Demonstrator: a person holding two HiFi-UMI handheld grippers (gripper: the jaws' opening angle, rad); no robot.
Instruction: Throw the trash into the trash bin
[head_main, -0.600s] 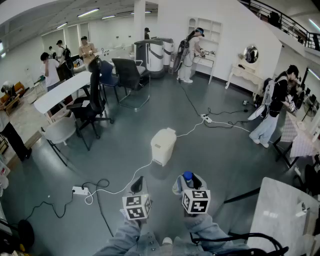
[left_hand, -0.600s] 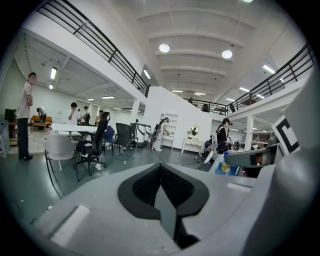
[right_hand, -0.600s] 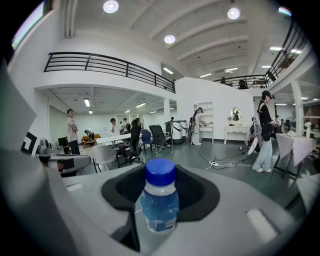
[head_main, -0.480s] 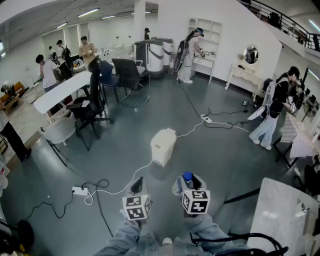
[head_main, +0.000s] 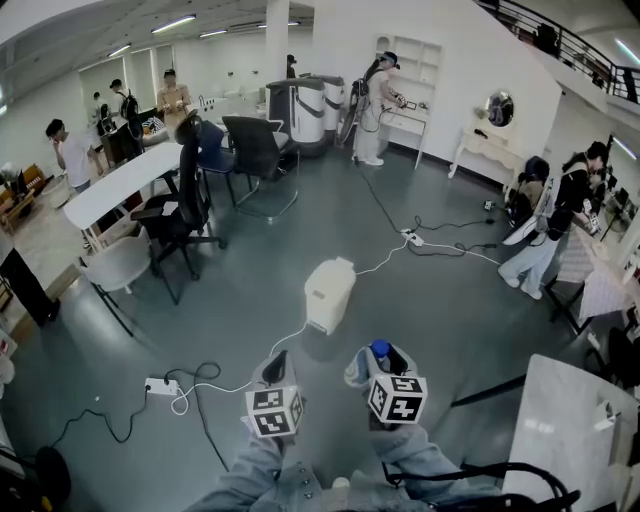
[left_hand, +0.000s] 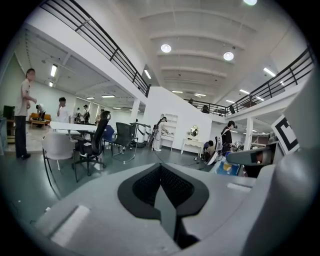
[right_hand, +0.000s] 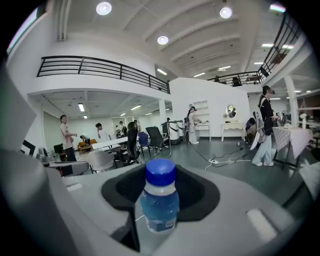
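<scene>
Blue-capped bottle (right_hand: 159, 204) in right gripper (head_main: 374, 365); probable trash bin (head_main: 328, 293) ahead.

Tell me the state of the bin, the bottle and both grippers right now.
Trash bin: upright on the floor, lid down.
Bottle: upright, blue cap on, clamped.
Right gripper: fingers closed on the bottle.
Left gripper: fingers together, nothing between them.
</scene>
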